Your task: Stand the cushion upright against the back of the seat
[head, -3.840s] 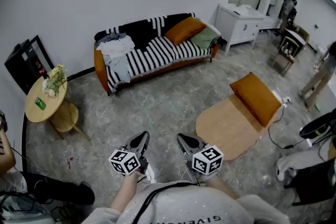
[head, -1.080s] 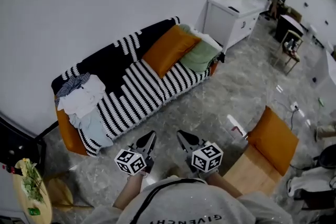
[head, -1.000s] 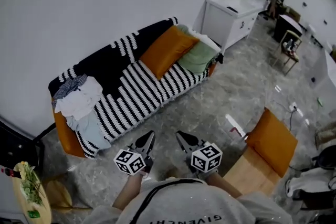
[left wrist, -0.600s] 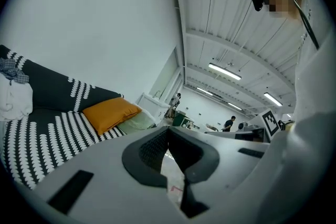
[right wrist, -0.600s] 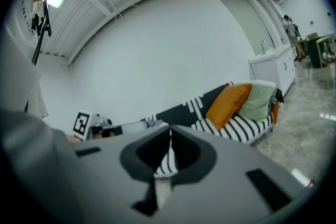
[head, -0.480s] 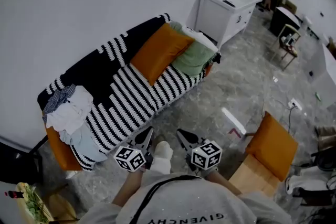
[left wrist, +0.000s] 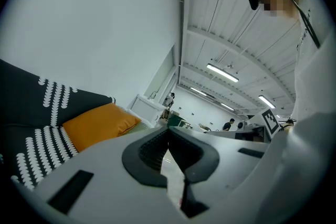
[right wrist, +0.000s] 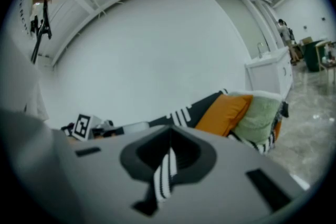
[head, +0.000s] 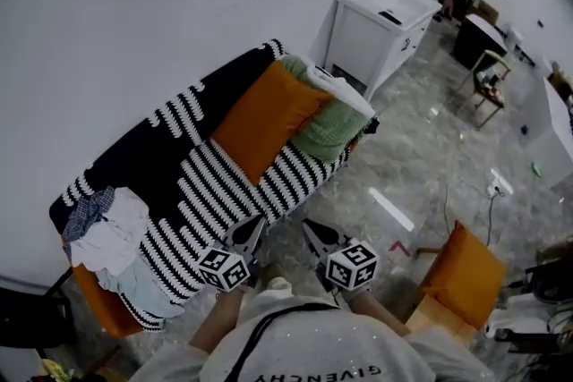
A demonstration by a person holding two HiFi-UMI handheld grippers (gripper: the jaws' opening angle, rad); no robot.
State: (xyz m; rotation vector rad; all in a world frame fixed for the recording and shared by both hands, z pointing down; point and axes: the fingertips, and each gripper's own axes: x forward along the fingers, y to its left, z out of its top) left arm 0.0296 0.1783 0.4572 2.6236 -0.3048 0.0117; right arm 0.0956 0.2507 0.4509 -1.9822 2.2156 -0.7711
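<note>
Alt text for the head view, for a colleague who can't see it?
From above, the left gripper and right gripper, both shut and empty, point toward a striped sofa. An orange cushion leans against its back beside a green cushion, with clothes piled at the left end.

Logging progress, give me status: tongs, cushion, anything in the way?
Left tongs shut, empty; right tongs same. Orange cushion on striped sofa, leaning beside green cushion. Clothes pile at sofa's other end.

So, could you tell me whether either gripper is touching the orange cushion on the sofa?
Apart. The head view shows striped sofa cover lying between the orange cushion and both the left gripper and the right gripper, whose jaws are shut.
</note>
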